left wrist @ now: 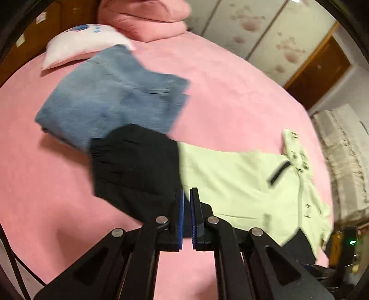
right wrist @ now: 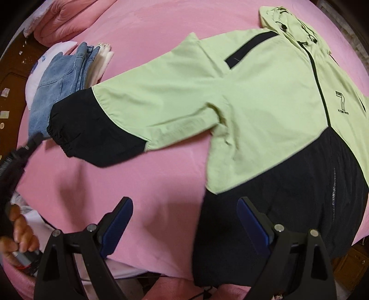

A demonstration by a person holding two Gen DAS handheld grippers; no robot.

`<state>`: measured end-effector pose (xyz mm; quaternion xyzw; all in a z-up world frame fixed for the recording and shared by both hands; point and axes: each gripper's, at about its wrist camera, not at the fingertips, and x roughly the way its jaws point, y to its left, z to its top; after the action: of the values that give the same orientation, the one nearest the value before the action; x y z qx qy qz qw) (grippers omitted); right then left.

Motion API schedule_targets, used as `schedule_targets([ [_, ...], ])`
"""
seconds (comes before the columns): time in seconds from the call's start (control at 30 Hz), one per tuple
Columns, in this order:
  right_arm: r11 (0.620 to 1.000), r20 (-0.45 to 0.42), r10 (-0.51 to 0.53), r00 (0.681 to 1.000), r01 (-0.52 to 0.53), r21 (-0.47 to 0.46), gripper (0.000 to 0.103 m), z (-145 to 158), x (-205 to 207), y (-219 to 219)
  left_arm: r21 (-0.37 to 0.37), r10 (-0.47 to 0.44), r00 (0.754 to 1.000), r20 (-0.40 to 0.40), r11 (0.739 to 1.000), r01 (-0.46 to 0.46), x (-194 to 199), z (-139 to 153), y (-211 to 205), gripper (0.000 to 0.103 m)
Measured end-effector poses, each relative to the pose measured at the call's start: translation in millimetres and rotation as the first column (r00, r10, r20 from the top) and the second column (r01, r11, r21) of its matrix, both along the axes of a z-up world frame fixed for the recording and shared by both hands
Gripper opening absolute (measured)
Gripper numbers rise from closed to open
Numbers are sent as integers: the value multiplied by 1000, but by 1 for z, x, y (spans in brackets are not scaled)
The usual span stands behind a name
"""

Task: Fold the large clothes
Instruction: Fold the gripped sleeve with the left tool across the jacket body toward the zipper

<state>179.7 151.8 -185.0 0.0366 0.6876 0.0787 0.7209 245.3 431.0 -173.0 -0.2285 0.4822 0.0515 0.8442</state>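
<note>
A light green and black hooded jacket lies spread front-up on the pink bed, its left sleeve stretched out with a black cuff. My left gripper is shut on the black sleeve end and holds it just above the bed; it also shows as a dark blur at the cuff in the right wrist view. My right gripper is open and empty, over the bed beside the jacket's black hem.
Folded blue jeans lie on a stack behind the sleeve, next to a white pillow and a folded pink blanket. A wardrobe and curtain stand beyond the bed. The bed's near edge is below my right gripper.
</note>
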Motion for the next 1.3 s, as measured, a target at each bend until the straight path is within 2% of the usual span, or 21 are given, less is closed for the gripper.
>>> schedule_targets([
  [0.1, 999, 17, 7, 1000, -8, 45, 92, 6, -6, -26, 33, 38, 999, -23, 999, -37, -10, 12, -12, 6],
  [0.13, 998, 23, 12, 1000, -13, 60, 92, 8, -6, -36, 29, 60, 997, -40, 998, -59, -8, 10, -12, 9],
  [0.2, 997, 22, 22, 1000, -23, 73, 92, 7, -6, -50, 27, 86, 993, -76, 996, -84, -31, 6, -3, 19],
  [0.27, 995, 22, 29, 999, -31, 100, 92, 6, -5, -64, 53, 107, 984, -140, 994, -101, -45, -10, 10, 50],
  [0.33, 992, 41, 30, 999, -35, 125, 92, 6, -5, -73, 95, 97, 980, -174, 992, -81, -50, -25, 27, 61],
  [0.43, 988, 90, 21, 996, -34, 150, 92, 1, -1, -81, 117, 76, 971, -225, 992, -50, -54, -47, 55, 63],
  [0.57, 989, 135, -54, 989, 34, 146, 92, -9, 5, -84, 115, 51, 954, -295, 993, -18, -46, -85, 97, 63],
  [0.67, 982, 157, -120, 980, 94, 163, 92, -18, 8, -78, 27, -7, 954, -299, 1000, 16, -35, -108, 125, 63],
  [0.7, 979, 152, -140, 978, 114, 169, 92, -22, 7, -76, -20, -38, 950, -311, 999, 34, -30, -119, 135, 63],
  [0.73, 977, 140, -157, 978, 132, 170, 92, -28, 7, -74, -37, -55, 945, -322, 998, 45, -25, -126, 141, 63],
  [0.83, 969, 36, -192, 981, 184, 163, 92, -48, 5, -63, -60, -85, 940, -330, 996, 69, -14, -142, 157, 63],
  [0.97, 960, -32, -217, 976, 219, 173, 92, -59, -7, -42, -119, -131, 933, -335, 988, 96, 2, -159, 166, 63],
  [1.13, 958, -81, -184, 980, 197, 210, 92, -62, -12, -12, -119, -142, 908, -394, 988, 103, 22, -178, 162, 63],
  [1.17, 961, -76, -166, 983, 179, 212, 92, -60, -11, -5, -116, -142, 913, -383, 988, 105, 24, -175, 159, 59],
  [1.23, 964, -69, -138, 988, 150, 219, 92, -55, -9, 4, -126, -145, 921, -360, 986, 107, 25, -169, 154, 42],
  [1.3, 966, -56, -118, 991, 128, 226, 92, -50, -7, 11, -112, -145, 924, -353, 987, 112, 24, -163, 148, 32],
])
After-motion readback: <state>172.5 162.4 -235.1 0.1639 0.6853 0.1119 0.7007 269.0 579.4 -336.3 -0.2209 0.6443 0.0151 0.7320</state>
